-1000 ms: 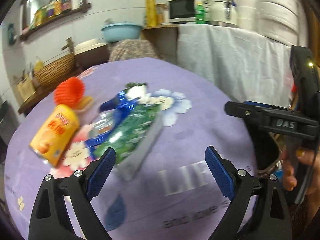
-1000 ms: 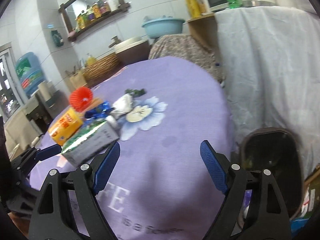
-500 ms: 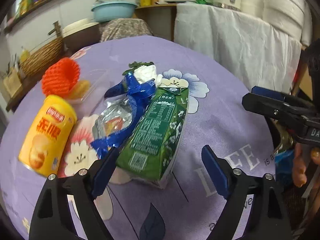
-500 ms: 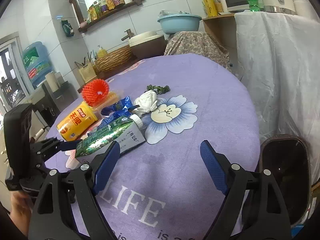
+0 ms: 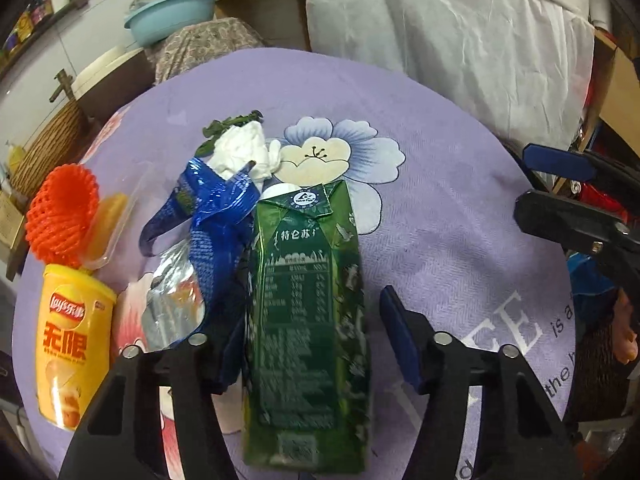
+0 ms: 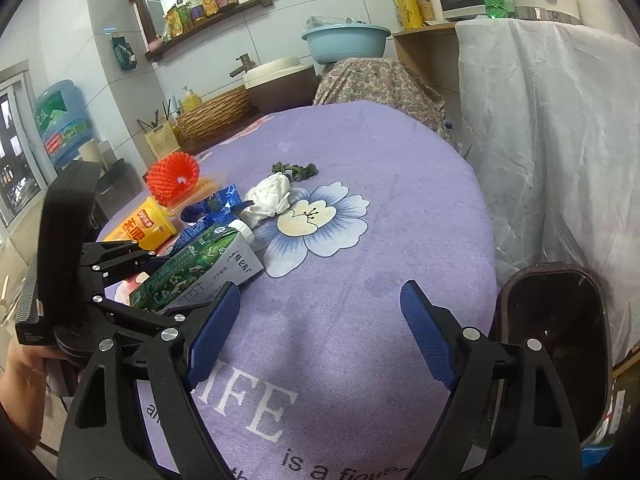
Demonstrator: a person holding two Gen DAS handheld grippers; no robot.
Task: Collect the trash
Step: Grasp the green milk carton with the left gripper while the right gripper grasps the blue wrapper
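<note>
- Left wrist view: our left gripper [image 5: 312, 332] straddles the green carton [image 5: 306, 320], jaws closing, the right pad not yet touching. A blue wrapper [image 5: 212, 216] crowds its left side, a yellow can [image 5: 72, 344] further left; bare tablecloth [image 5: 440, 208] lies right.
- Right wrist view: our right gripper [image 6: 320, 336] hovers wide open and empty over clear cloth; the carton [image 6: 200, 264] lies left, a dark bin [image 6: 556, 336] right, past the table edge.

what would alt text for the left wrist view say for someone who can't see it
The left gripper straddles a green milk carton lying on a purple flowered tablecloth, its jaws closing around it. Left of the carton lie a blue foil wrapper, a crumpled white tissue, a yellow chip can and an orange foam net.
</note>
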